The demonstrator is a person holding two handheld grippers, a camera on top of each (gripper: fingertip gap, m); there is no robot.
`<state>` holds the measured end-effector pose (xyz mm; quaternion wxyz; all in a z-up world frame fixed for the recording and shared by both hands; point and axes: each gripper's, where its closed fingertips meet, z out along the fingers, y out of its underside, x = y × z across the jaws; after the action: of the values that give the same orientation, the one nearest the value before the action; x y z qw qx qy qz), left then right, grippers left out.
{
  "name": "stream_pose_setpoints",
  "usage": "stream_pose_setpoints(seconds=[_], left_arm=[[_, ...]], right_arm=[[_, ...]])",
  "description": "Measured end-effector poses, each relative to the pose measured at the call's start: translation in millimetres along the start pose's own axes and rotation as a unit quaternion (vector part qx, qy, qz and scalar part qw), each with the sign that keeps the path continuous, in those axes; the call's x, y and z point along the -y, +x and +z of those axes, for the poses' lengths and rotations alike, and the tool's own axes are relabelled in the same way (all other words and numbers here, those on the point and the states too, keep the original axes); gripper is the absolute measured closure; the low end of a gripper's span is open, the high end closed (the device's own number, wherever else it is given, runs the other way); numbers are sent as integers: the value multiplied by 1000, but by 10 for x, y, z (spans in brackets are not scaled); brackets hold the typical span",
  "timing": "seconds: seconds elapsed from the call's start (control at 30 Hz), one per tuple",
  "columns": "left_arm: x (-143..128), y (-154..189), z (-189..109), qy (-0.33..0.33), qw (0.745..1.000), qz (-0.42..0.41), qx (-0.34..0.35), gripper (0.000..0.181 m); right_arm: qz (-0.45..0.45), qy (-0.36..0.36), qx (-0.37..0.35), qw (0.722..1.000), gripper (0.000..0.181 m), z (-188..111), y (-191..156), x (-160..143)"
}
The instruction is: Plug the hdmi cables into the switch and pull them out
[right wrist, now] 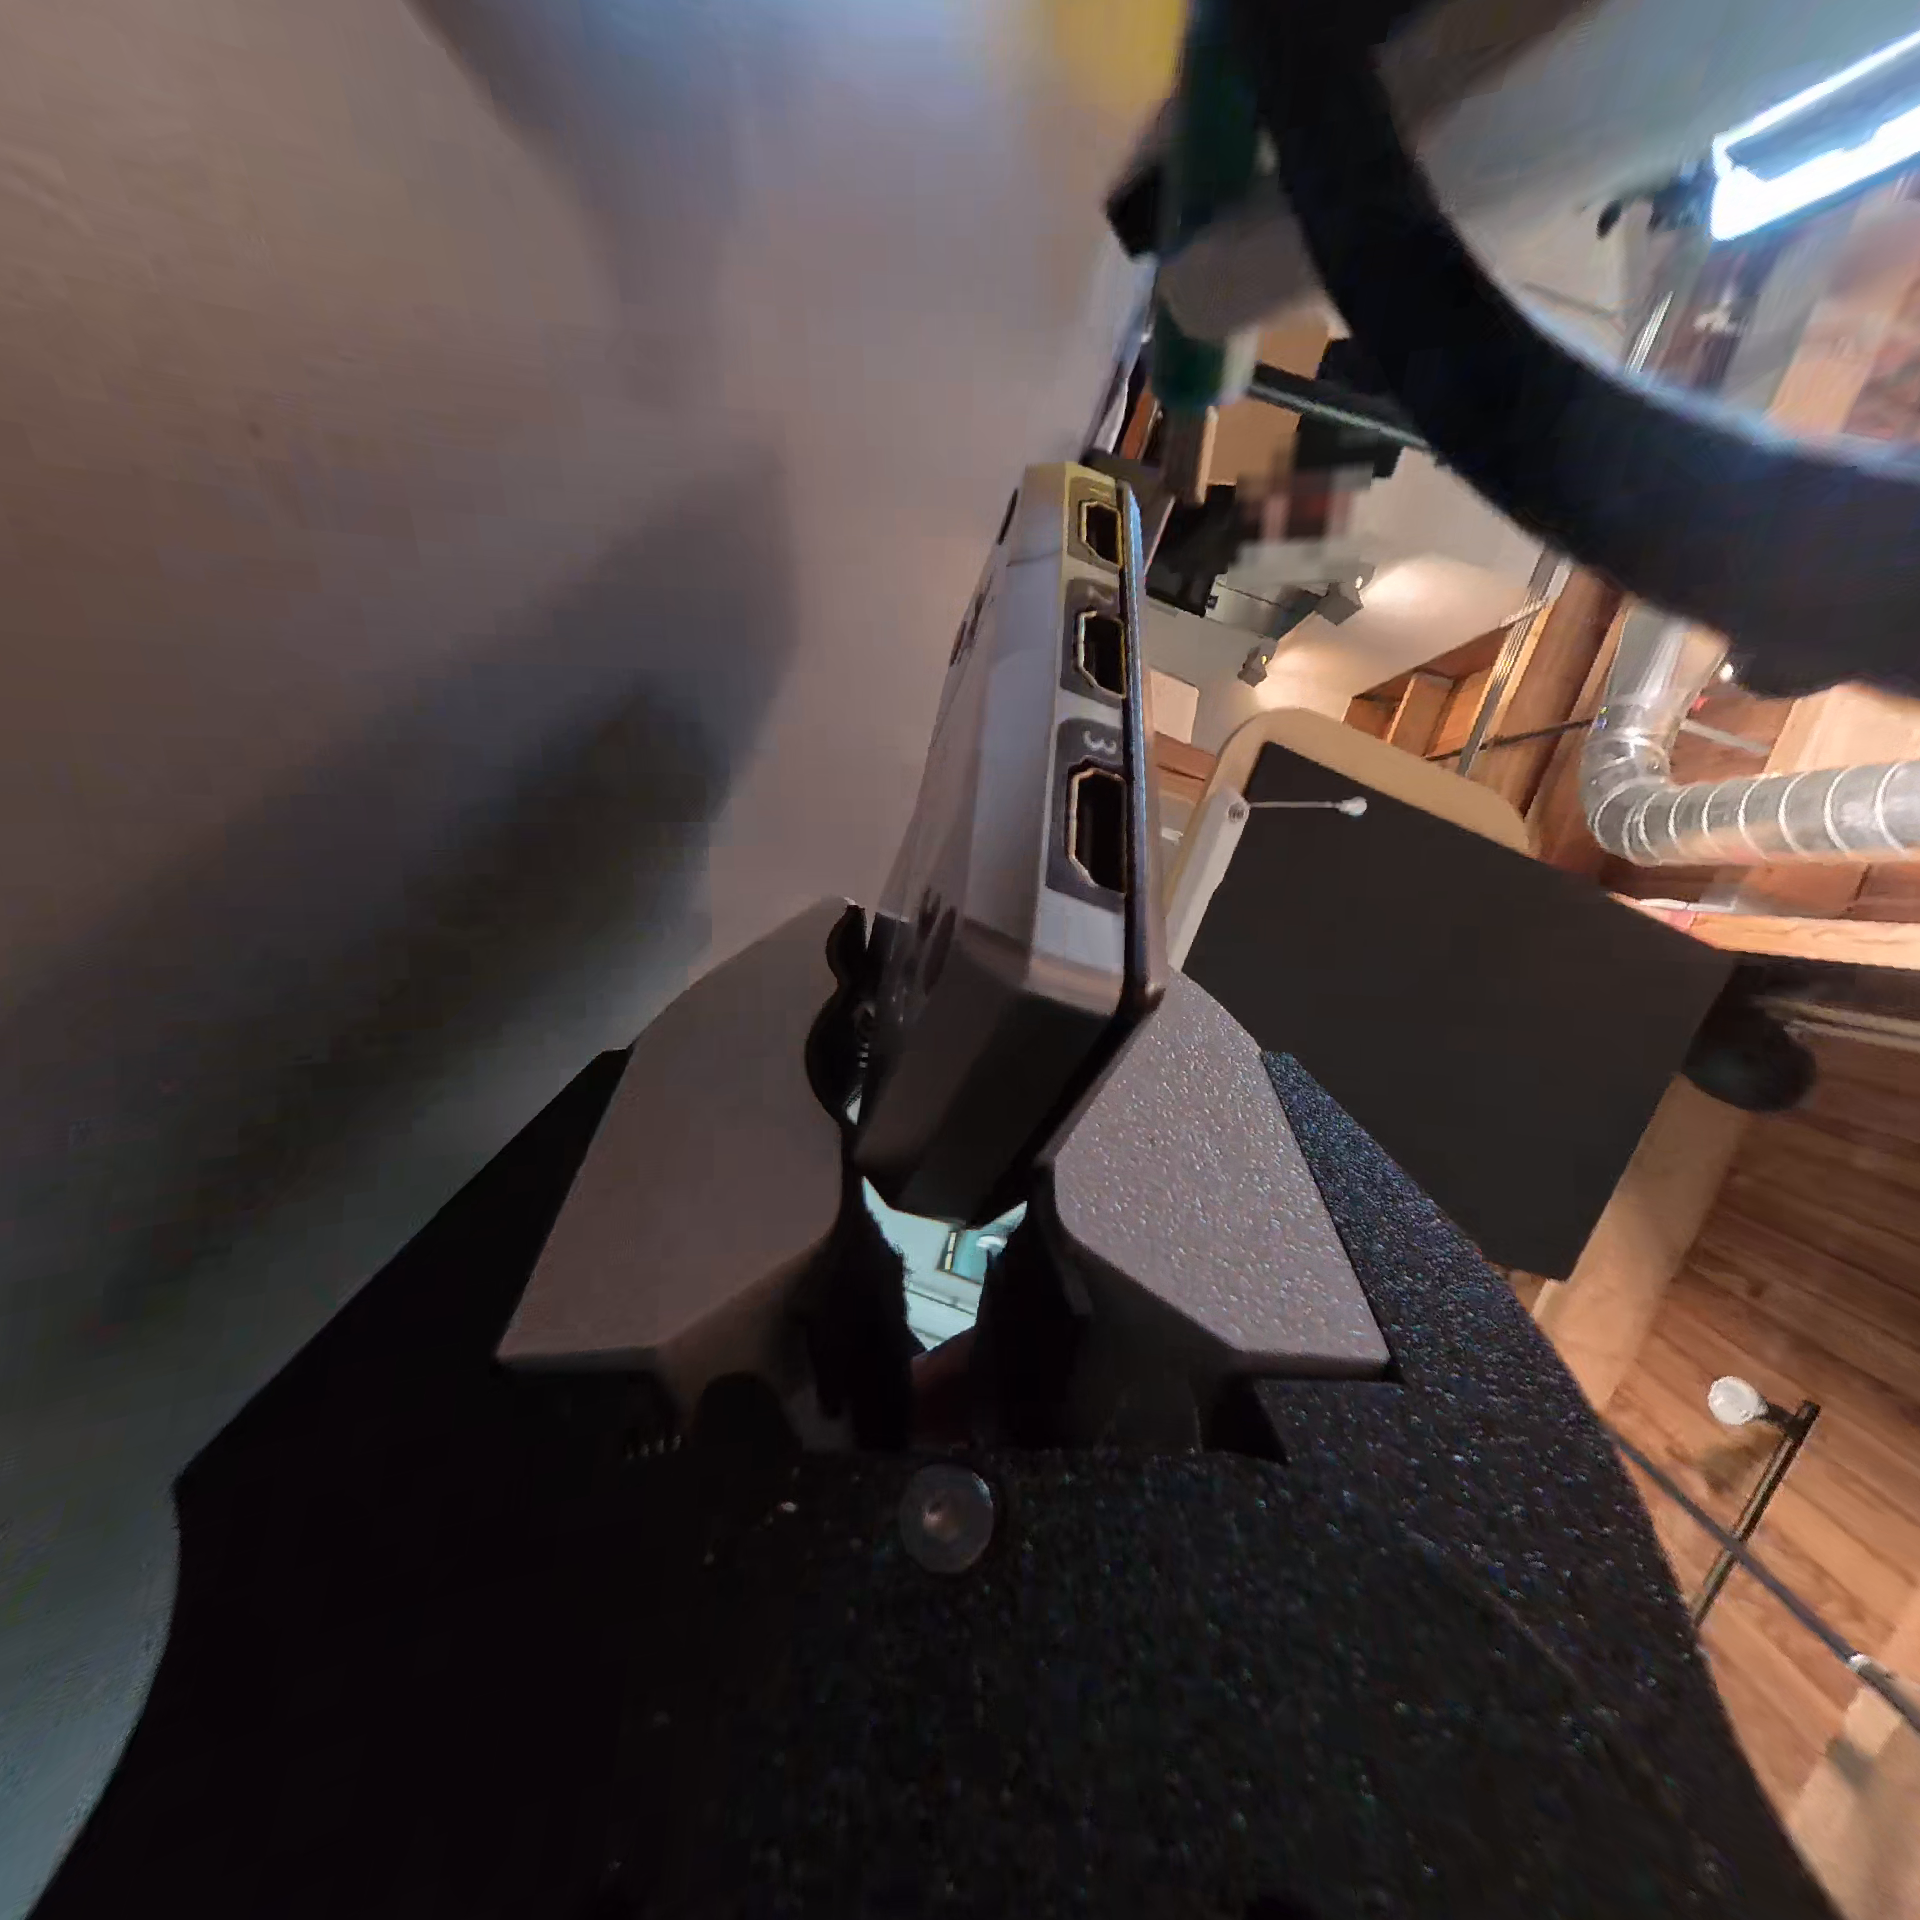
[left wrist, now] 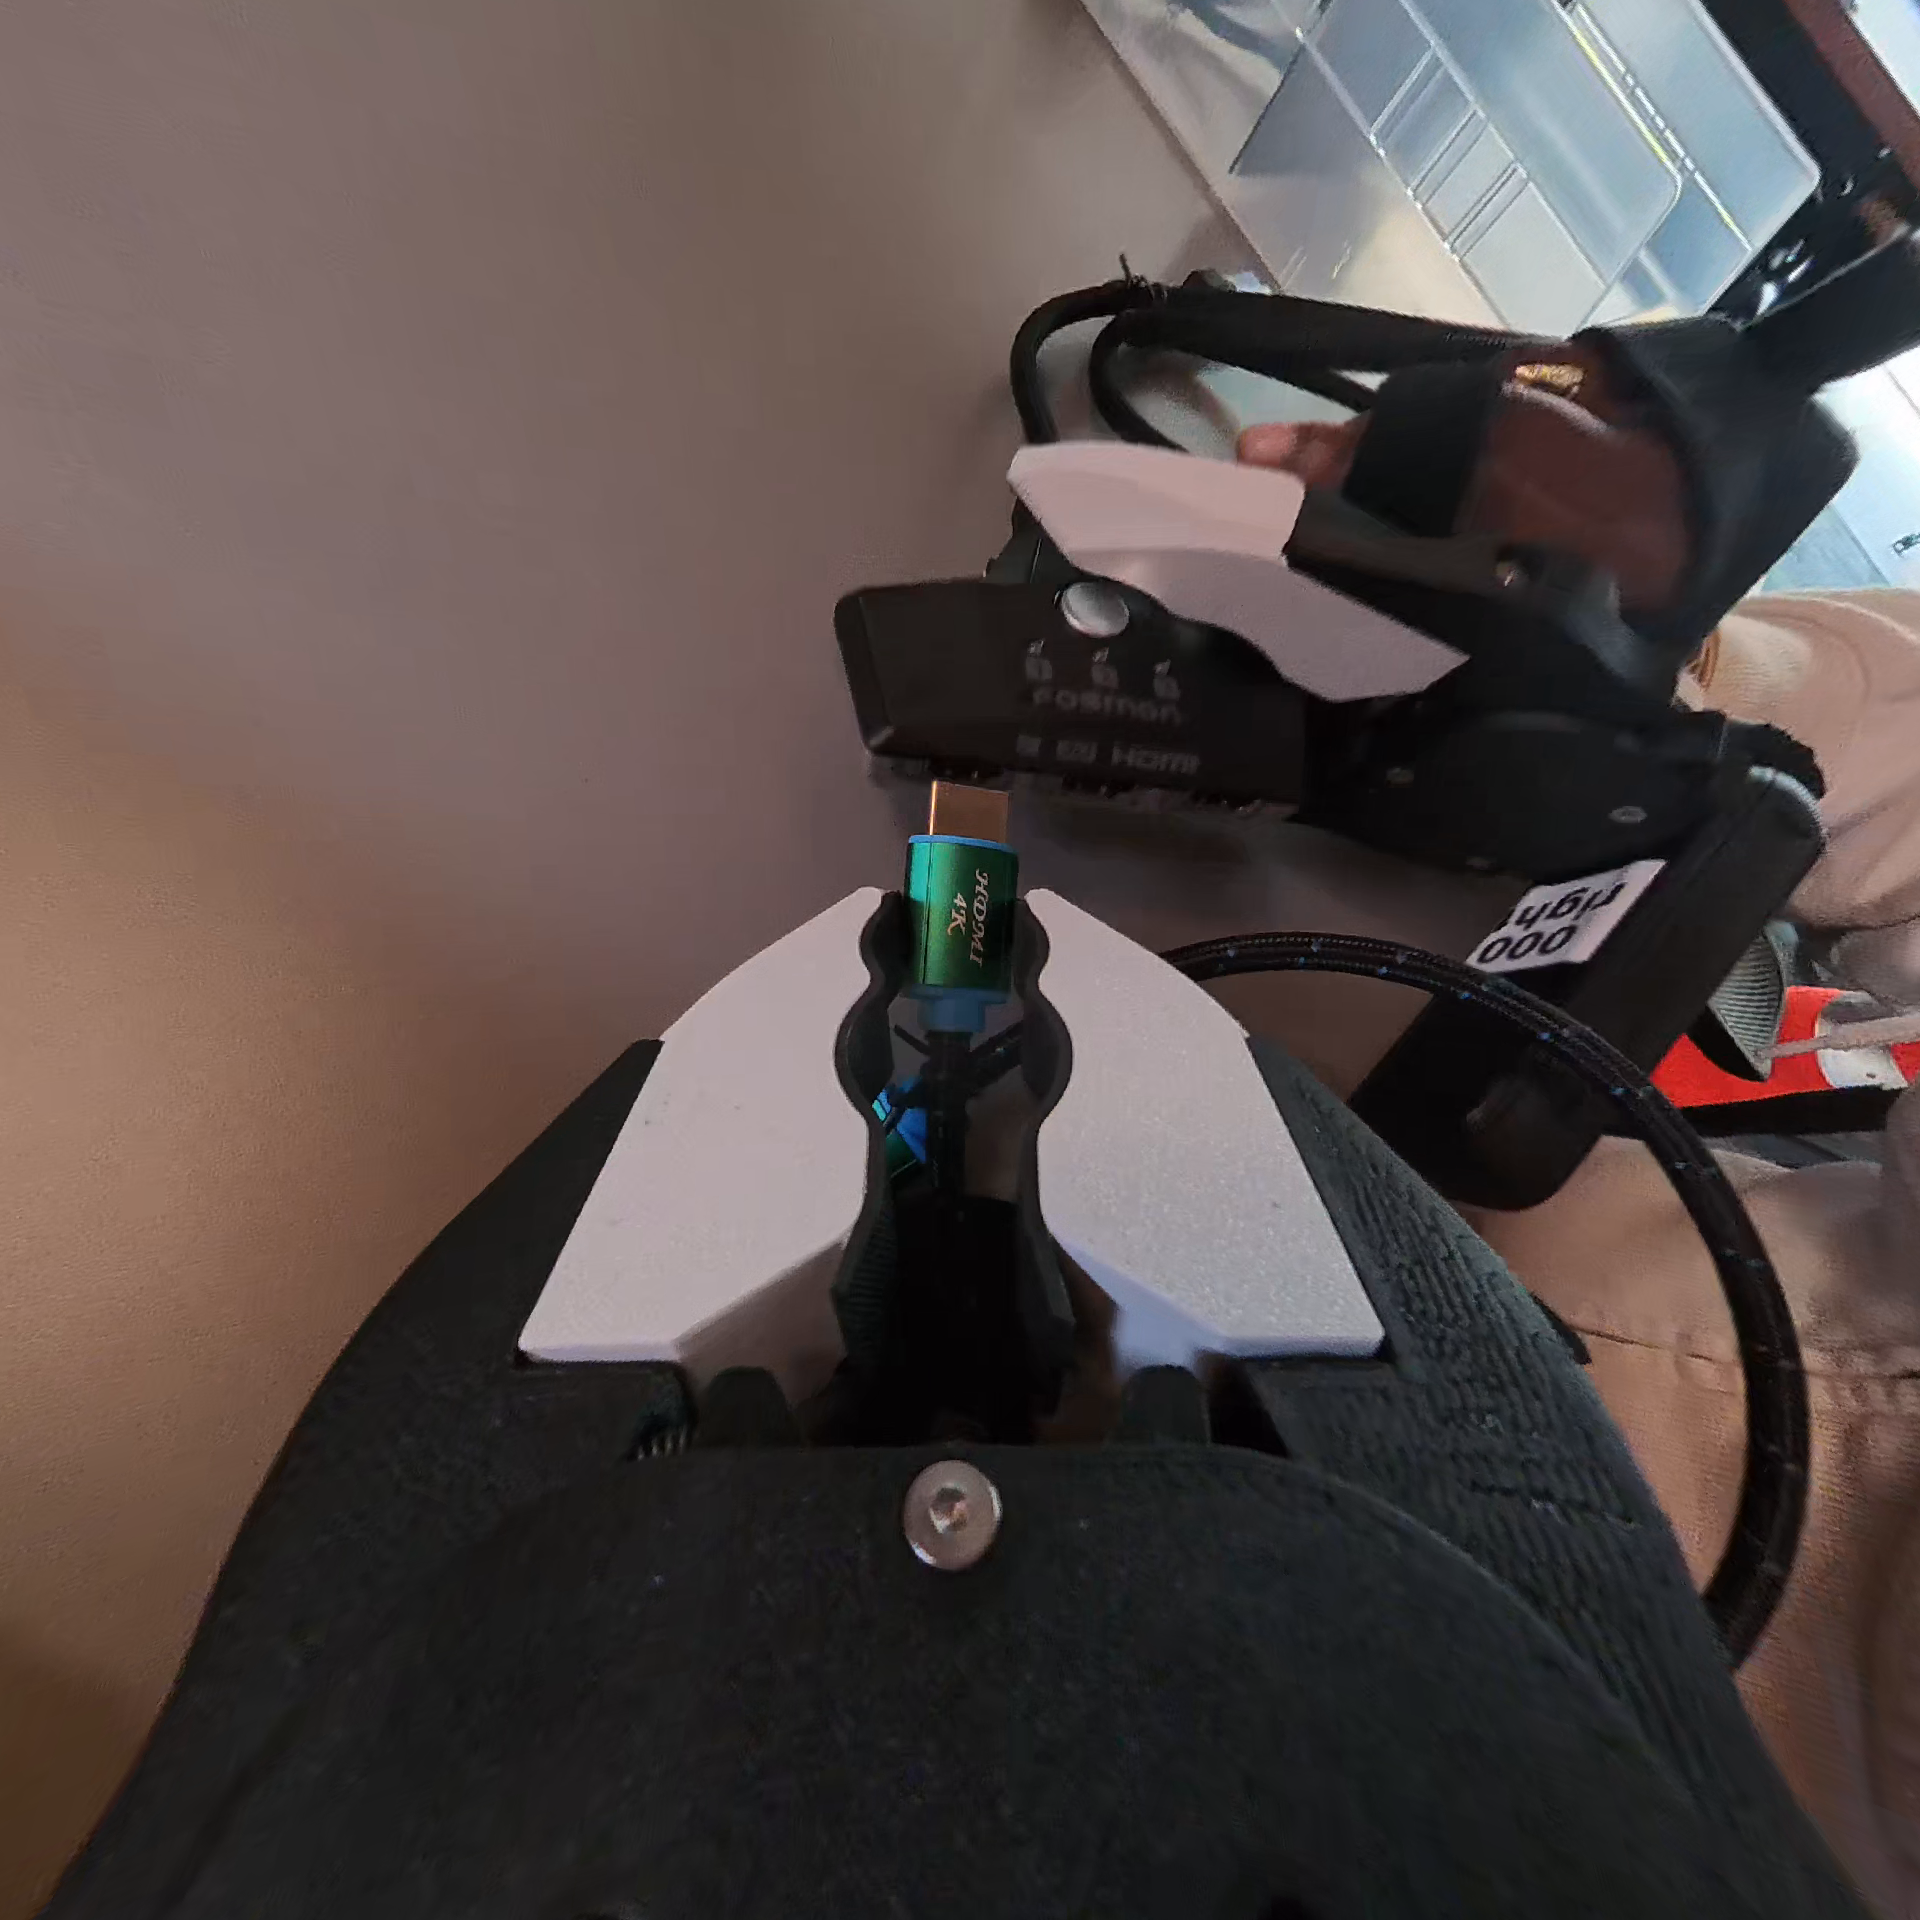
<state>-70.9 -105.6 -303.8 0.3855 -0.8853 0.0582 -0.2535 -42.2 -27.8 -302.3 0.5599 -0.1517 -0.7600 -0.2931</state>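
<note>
My left gripper [left wrist: 951, 940] pinches the green plug [left wrist: 948, 914], just short of the switch [left wrist: 1070, 696] clamped in my right gripper [right wrist: 982, 1049]; all three ports look empty.

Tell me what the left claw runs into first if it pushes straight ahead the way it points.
The left claw is shut on the green HDMI plug, whose metal tip leads. Going straight on, that tip probably meets the port edge of the black switch first; alignment with a port is unclear.
</note>
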Motion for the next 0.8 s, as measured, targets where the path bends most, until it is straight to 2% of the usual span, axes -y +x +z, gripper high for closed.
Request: stream_pose_setpoints(seconds=[0.37,0.6,0.8], left_arm=[[-68,-78,60,-21,999,0,34,161],[-59,-69,61,-25,999,-27,18,161],[-62,-36,49,-47,998,-36,-23,161]], right_arm=[[-18,-9,-2,1000,150,33,-11,66],[-31,-16,-13,999,151,18,12,71],[-34,-5,-30,999,151,9,45,62]])
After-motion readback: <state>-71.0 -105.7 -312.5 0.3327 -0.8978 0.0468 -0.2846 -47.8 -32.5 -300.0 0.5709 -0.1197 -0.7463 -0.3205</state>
